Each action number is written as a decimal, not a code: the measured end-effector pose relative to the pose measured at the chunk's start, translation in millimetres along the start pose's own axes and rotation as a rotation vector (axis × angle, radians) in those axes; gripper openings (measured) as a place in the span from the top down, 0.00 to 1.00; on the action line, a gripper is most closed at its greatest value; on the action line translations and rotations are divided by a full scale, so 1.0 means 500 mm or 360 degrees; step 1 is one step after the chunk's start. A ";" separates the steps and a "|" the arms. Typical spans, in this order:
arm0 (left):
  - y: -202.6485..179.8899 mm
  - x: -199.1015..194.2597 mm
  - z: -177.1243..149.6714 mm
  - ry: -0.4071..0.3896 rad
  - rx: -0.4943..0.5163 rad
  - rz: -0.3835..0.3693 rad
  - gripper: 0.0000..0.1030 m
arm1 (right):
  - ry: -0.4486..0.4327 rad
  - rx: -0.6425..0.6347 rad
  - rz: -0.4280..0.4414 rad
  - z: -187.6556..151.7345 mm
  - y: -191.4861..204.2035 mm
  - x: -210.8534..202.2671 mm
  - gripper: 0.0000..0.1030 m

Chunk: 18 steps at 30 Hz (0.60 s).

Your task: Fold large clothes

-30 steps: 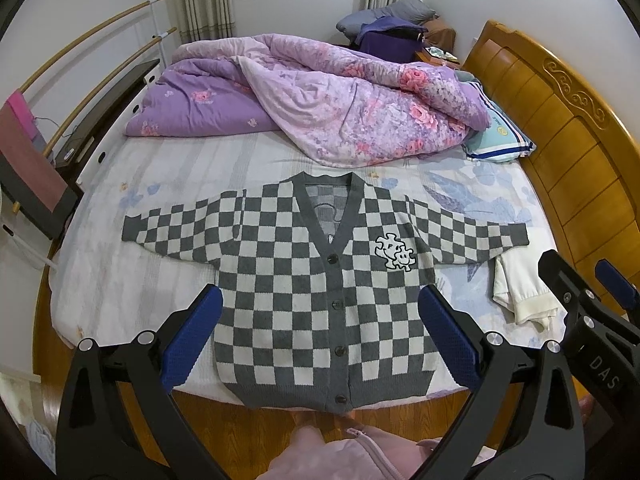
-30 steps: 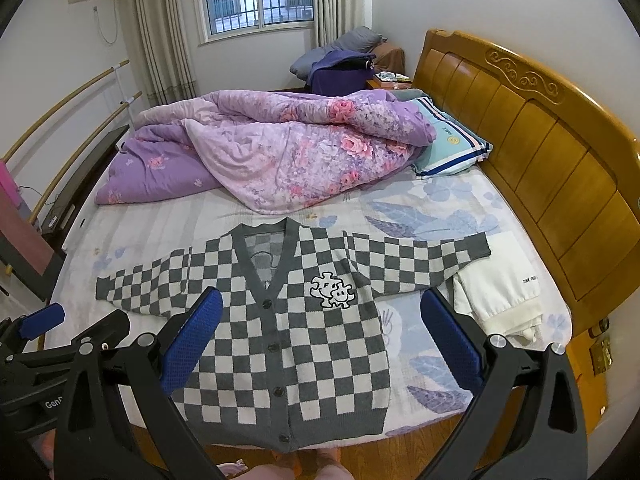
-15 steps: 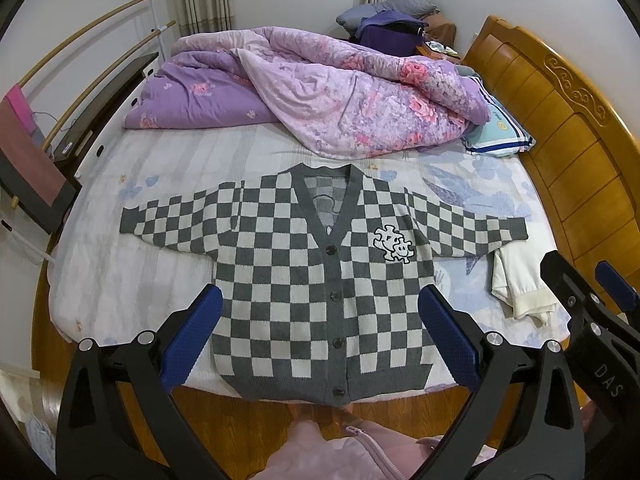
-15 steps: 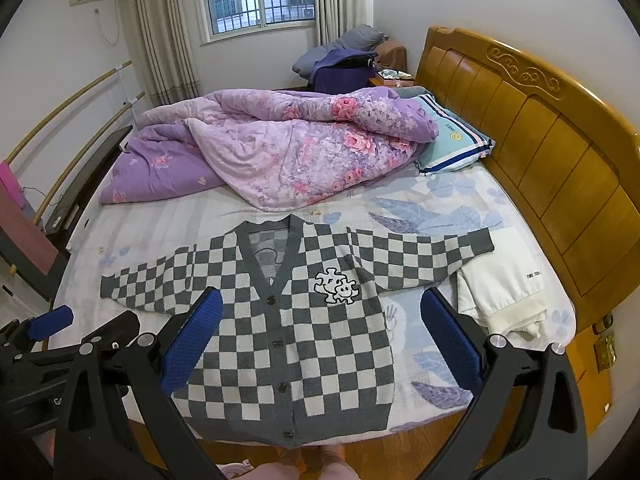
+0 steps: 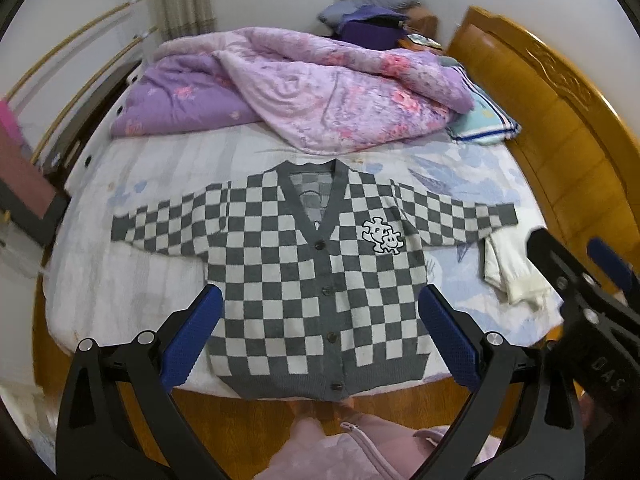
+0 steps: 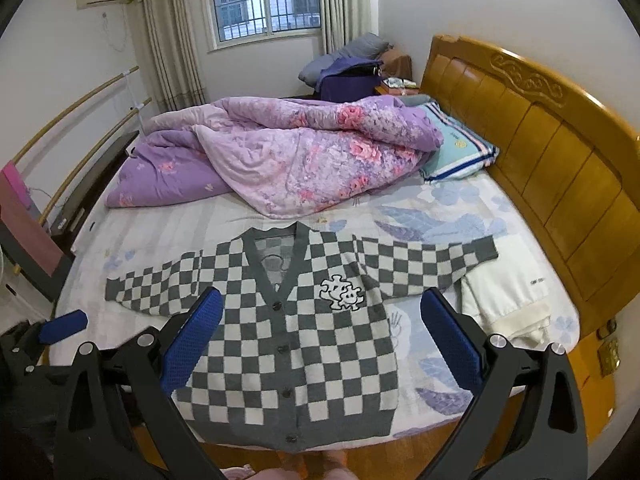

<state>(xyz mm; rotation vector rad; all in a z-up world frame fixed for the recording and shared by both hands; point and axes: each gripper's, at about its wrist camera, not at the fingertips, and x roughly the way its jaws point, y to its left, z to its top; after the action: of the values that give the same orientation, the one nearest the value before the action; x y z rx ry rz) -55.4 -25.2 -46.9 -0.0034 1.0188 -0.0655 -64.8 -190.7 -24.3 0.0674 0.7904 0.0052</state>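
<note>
Cardigan: a grey-and-white checked knit cardigan (image 5: 316, 280) lies flat, front up, on the near half of the bed (image 5: 100, 264), sleeves spread to both sides, hem at the near edge of the mattress.
Cardigan details: V-neck with a dark ribbed band, a row of dark buttons down the middle, a white puzzle-piece patch (image 5: 382, 236) on the chest.
Left gripper: the left gripper (image 5: 320, 320) hangs above the lower body of the cardigan, blue textured pads (image 5: 192, 334) spread wide, nothing between them.
Right gripper: the right gripper (image 6: 322, 320) is likewise above the cardigan, its blue pads (image 6: 450, 340) well apart and holding nothing.
Bedding: a crumpled purple floral quilt (image 6: 288, 152) is heaped on the far half of the bed, soft and puffy; a turquoise striped pillow (image 6: 460, 152) lies partly under it, beside the headboard.
Folded garment: a cream-white folded garment (image 6: 508, 292) lies near the headboard, and the tip of one cardigan sleeve overlaps it.
Headboard: glossy orange-brown wooden headboard (image 6: 560, 152) with panelled slats and a carved scroll.
Sheet: pale bed sheet with blue leaf prints.
Hard to make out: the small print on the cream garment is too tiny to read; the grey and purple pile (image 6: 348, 64) beyond the bed is indistinct.
</note>
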 end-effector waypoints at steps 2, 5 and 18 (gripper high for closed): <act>-0.015 -0.005 -0.007 -0.0004 0.0056 0.0010 0.05 | -0.0006 -0.0025 0.0004 0.001 0.005 -0.002 0.07; -0.022 -0.012 -0.012 -0.0005 0.0063 0.0018 0.05 | -0.0016 -0.0034 -0.0006 0.004 0.005 -0.003 0.07; 0.040 -0.017 0.028 0.0115 -0.0160 0.0156 0.05 | 0.0004 -0.0131 -0.0020 0.020 -0.004 0.022 0.07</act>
<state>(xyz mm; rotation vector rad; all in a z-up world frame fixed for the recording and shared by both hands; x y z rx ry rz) -46.5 -5.4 -33.1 -0.0431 1.0925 0.0754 -50.0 -193.0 -25.1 -0.0157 0.7924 0.0256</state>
